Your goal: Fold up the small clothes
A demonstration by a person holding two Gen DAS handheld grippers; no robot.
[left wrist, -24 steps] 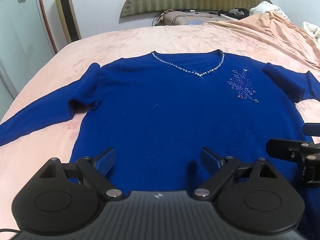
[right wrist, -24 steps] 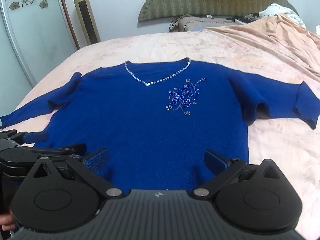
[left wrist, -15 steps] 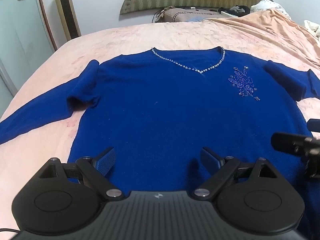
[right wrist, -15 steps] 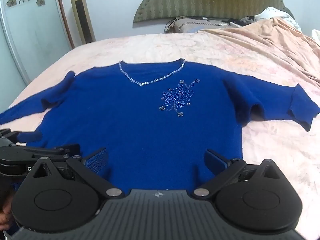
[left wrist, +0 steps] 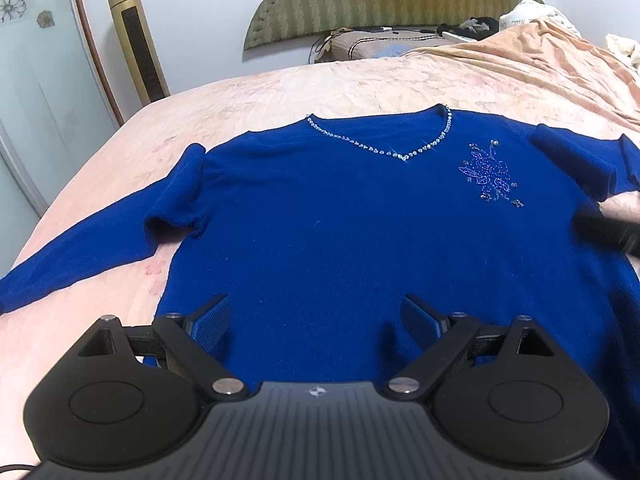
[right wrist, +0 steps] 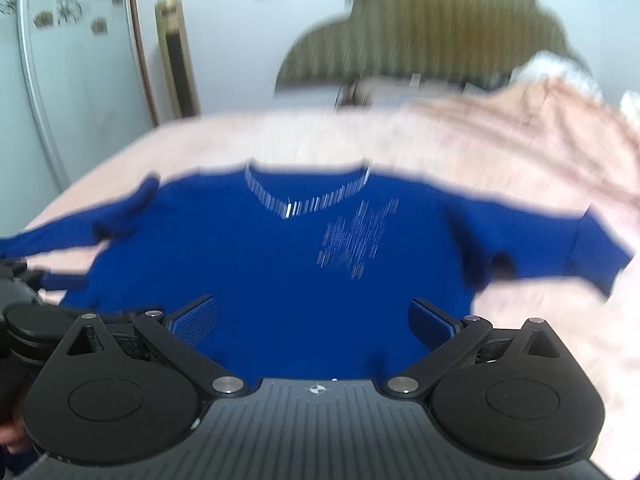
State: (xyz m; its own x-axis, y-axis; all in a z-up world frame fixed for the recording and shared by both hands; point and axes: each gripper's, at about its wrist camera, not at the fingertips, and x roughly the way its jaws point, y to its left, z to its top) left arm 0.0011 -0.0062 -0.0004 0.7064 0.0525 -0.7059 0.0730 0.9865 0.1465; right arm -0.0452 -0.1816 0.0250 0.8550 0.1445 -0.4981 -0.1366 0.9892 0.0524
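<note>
One blue sweater (left wrist: 360,240), flat and face up on the bed (left wrist: 280,92), both sleeves spread out. Two tongs: left tongs (left wrist: 316,320) wide open, empty, over the hem; right tongs (right wrist: 314,320) also wide open, empty, over the hem. Right wrist view is motion-blurred, beadwork smeared. In the left view, the right sleeve is cut off at the frame edge.

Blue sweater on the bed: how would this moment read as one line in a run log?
stage: before first fold | blue sweater: flat, face up, sleeves spread | left gripper: open, empty | right gripper: open, empty
</note>
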